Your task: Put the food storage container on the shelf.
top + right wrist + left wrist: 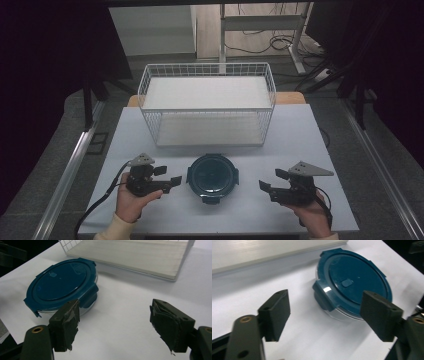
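Note:
A round clear container with a dark teal clip-on lid (212,176) sits on the white table near its front edge; I also see this container (352,282) ahead of the left jaws and the same container (62,285) ahead and left of the right jaws. My left gripper (167,177) rests just left of it, open and empty, jaws pointing at it. My right gripper (272,181) stands a little to its right, open and empty too. In both gripper views the jaws are wide apart with bare table between them.
A white wire basket (207,102) with a pale board as its floor stands behind the container, across the table's middle. Bare table (300,135) lies to either side of it. Beyond the table are a desk frame and cables on the floor.

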Available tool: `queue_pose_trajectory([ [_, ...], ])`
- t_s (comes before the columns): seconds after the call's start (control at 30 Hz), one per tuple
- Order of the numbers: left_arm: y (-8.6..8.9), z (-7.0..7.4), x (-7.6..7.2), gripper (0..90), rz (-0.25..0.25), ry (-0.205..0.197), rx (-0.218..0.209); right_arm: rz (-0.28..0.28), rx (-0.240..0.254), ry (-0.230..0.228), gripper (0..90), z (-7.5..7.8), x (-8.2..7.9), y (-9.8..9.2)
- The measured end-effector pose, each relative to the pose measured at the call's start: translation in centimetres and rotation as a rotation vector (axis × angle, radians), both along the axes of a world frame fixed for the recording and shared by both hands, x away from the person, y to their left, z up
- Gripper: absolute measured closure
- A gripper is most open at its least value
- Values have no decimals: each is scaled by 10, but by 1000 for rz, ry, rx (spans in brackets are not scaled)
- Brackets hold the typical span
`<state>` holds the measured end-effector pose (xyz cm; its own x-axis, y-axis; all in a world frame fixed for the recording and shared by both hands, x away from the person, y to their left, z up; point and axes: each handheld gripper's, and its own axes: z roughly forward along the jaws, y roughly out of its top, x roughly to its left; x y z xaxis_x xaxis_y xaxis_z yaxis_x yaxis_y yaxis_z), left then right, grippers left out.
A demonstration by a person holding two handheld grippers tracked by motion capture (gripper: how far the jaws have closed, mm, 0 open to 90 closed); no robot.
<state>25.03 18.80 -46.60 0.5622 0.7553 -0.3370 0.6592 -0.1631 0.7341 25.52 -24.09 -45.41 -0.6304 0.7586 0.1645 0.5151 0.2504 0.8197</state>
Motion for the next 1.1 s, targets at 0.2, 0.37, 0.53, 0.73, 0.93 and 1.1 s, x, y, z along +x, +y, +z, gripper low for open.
queue_pose_trajectory([
  [0.2,-2,-2,4,240,1,16,-25,13,33,22,240,2,2,12],
  [0.37,-5,-5,8,219,-5,47,-46,16,67,67,237,1,7,24],
  [0.53,-4,-3,12,207,3,64,-83,20,75,66,228,9,8,33],
  [0.73,-6,7,24,192,0,66,-106,8,87,108,205,9,18,43],
  [0.93,-9,6,41,179,6,97,-142,-6,150,165,189,9,35,55],
  [1.1,-15,-3,45,159,-6,127,-143,-15,146,214,176,-2,42,65],
])
